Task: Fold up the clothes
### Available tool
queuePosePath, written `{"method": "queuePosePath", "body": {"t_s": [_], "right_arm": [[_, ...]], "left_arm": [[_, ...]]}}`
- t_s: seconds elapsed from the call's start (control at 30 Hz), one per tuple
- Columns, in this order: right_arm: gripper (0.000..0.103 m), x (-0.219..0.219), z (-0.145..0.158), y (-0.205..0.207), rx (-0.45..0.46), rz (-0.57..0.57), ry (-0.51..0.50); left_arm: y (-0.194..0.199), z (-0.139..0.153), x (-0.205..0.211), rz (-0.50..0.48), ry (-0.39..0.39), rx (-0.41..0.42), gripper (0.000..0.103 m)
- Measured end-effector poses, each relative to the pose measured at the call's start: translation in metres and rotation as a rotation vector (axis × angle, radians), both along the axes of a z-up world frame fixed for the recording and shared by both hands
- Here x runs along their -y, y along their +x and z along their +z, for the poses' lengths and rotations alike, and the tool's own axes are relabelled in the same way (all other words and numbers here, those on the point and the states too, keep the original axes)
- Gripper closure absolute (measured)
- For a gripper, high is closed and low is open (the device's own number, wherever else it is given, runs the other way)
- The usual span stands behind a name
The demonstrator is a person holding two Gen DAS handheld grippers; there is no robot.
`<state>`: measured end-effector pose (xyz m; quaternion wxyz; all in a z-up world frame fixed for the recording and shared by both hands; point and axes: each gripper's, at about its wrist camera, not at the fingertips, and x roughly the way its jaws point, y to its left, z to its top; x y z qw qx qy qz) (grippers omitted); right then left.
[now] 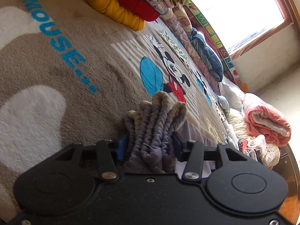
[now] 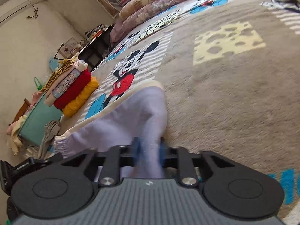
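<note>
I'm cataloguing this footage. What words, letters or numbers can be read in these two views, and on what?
"EY MOUSE..." in blue letters, cut off at the start, on the beige blanket.
"W", "U", "Z", "A", single letters on the alphabet mat by the window.
Print on the black-and-yellow blanket patch: too blurred to read.

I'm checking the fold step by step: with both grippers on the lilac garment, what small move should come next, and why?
Probably lower the lilac garment onto the blanket and spread it flat. The left gripper clamps its bunched elastic waistband, the right gripper pinches another part, and the cloth hangs creased between them, too rumpled to fold cleanly.
</note>
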<state>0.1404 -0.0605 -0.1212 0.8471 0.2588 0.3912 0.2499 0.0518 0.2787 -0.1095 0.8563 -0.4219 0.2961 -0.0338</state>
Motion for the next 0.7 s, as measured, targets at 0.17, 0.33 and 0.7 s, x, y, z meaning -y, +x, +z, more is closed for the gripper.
{"method": "queuePosePath", "body": {"t_s": [0.17,0.33,0.7], "right_arm": [[0.089,-0.012,0.026,0.003,0.06,-0.008,0.035],[0.091,-0.062,0.073,0.023,0.159,0.085,0.054],[0.091,-0.259,0.145,0.078,0.257,0.353,0.175]], "left_arm": [[-0.016,0.013,-0.015,0.018,-0.068,0.092,0.071],[-0.044,0.044,-0.05,0.123,-0.067,0.209,0.072],[-0.109,0.102,-0.2,0.546,-0.083,0.413,0.072]]}}
